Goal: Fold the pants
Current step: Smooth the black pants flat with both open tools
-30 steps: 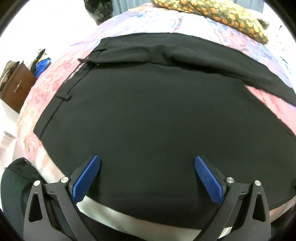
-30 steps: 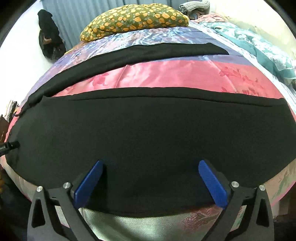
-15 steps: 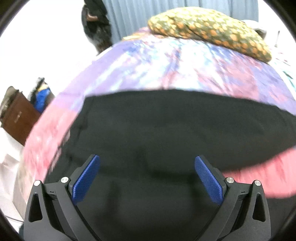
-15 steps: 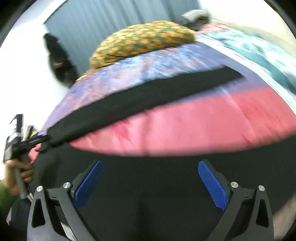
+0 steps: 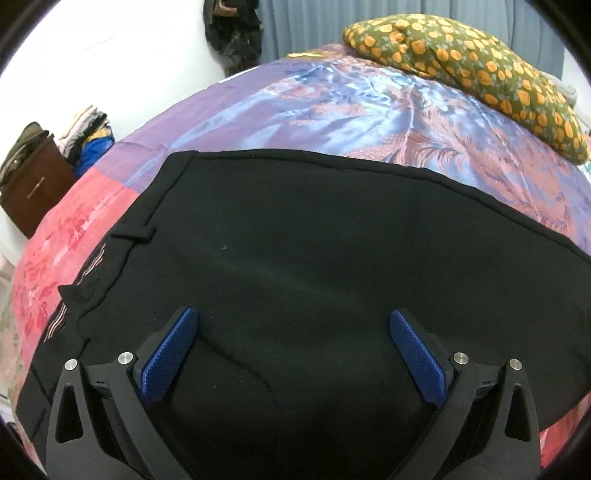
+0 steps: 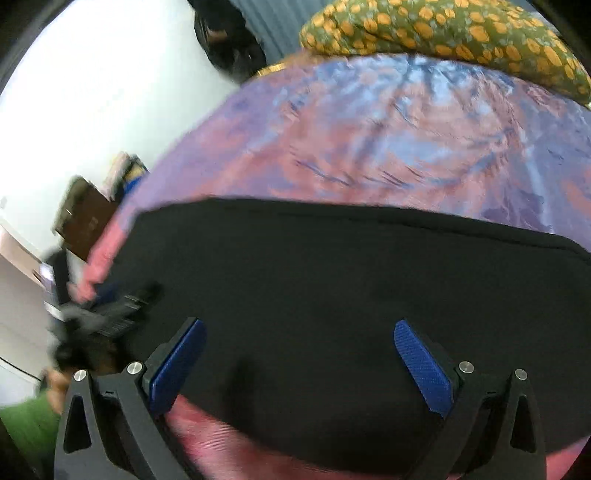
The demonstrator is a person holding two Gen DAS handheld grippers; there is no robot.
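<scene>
**Black pants lying flat on the bedspread, both grippers spread wide above them**

Left wrist view: the black fabric pants [image 5: 314, 266] lie flat on the satin bedspread [image 5: 369, 110], which is patterned in purple, blue and pink. The waistband end points left; a belt loop and a line of pale stitching show along that edge. The far edge of the pants runs as one straight line across the purple part of the bedspread. A soft curved crease sits in the cloth near the camera.

Left gripper [image 5: 293, 354]: jaws spread wide, blue textured pads [image 5: 170, 358] apart, nothing between them. The pads sit over the near part of the pants; contact with the cloth cannot be told.

Right wrist view is motion-blurred. Right gripper [image 6: 301, 362]: jaws also spread wide, empty, over the near edge of the pants [image 6: 351, 280], with pink bedspread [image 6: 369, 129] visible below that edge. The left gripper [image 6: 110, 314] appears at the left as a dark blur.

Background: an olive pillow with orange spots [image 5: 480, 66] at the far end of the bed, a brown wooden cabinet [image 5: 33, 188] at left, a dark bag [image 5: 232, 33] hanging on the wall.
</scene>
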